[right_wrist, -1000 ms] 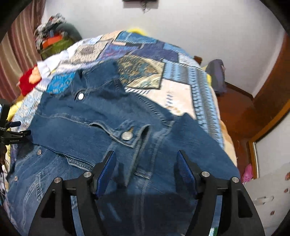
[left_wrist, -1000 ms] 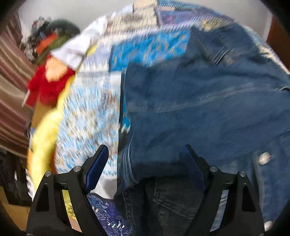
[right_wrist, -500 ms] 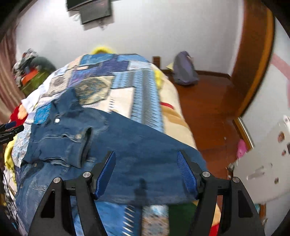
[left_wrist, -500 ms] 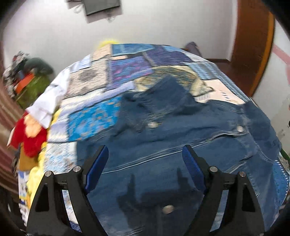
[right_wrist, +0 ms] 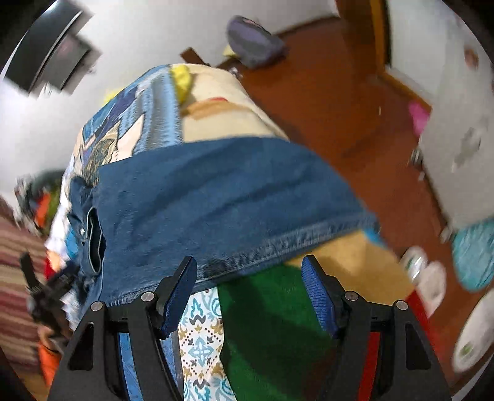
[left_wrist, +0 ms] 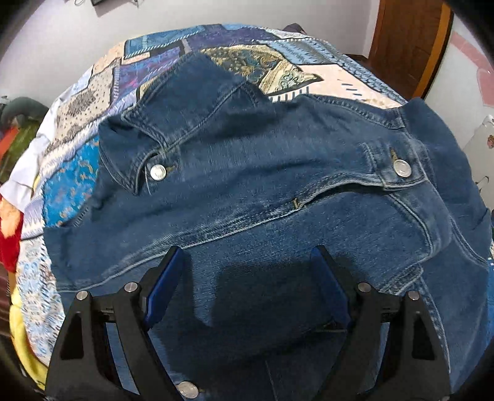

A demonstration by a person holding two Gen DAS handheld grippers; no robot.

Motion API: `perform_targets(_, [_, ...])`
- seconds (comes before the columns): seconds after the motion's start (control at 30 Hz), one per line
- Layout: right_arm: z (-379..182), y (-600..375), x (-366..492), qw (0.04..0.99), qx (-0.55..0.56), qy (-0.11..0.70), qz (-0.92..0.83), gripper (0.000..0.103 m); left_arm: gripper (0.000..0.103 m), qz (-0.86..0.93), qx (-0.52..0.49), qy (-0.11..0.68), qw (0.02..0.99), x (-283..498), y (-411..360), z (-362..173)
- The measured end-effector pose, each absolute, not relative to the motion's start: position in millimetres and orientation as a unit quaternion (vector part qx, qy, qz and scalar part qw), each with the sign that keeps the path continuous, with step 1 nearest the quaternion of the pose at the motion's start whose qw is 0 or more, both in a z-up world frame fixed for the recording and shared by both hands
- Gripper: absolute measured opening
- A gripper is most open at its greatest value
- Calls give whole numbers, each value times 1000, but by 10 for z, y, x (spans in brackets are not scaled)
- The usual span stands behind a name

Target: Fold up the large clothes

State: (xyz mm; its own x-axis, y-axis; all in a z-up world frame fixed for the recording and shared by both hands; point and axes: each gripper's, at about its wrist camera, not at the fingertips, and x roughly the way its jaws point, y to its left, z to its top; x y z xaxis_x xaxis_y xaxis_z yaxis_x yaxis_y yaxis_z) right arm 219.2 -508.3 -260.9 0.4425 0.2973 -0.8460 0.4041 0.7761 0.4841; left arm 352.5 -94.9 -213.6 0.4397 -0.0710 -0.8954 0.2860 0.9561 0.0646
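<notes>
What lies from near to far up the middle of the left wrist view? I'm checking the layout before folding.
Open left tongs → blue denim jacket → patchwork bedspread → white wall.

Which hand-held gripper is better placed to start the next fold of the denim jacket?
Right, probably. The right hand-held gripper hangs open at the denim jacket hem edge, ready to pinch. The left hand-held gripper, also open, hovers over mid-panel fabric, no edge between its fingers.

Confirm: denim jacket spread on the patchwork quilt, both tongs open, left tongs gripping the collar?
Not quite. In the left wrist view the left tongs are open and grip nothing; the collar lies well beyond them. The rest holds: jacket on the quilt, right tongs open too.
</notes>
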Motion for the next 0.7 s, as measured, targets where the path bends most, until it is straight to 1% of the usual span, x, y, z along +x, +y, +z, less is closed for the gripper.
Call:
perform_targets(0.13, [-2775,-5144,2298,777,368,508,-47,68,84,-102,98,517,844,3486,-908,-2106])
perform_targets(0.17, [-2796,-5160,2333,776,371,507,-51,64,84,-101,100,516,845,3472,-902,-2097])
perform_targets(0.2, [-2805,-5164,2378,775,369,510,-56,52,84,-99,106,513,846,3442,-893,-2079])
perform_targets(0.23, [-2790,-5171,2414,778,366,506,-65,47,83,-97,111,510,847,3417,-885,-2062])
perform_targets(0.27, [-2757,-5174,2444,782,365,501,-72,39,83,-94,118,505,850,3374,-868,-2031])
perform_targets(0.3, [-2726,-5181,2471,784,362,499,-75,34,83,-92,123,501,852,3347,-849,-2004])
perform_targets(0.37, [-2578,-5181,2525,792,361,487,-73,21,83,-84,131,492,857,3283,-782,-1932])
perform_targets(0.4, [-2450,-5174,2539,799,362,476,-62,19,83,-80,132,487,860,3246,-731,-1883])
perform_targets(0.57, [-1678,-4934,2730,853,315,415,-23,15,83,-65,103,456,882,3061,-393,-1568])
perform_targets(0.7, [-1026,-4506,2930,884,289,367,36,13,83,-56,68,428,899,2928,-109,-1305])
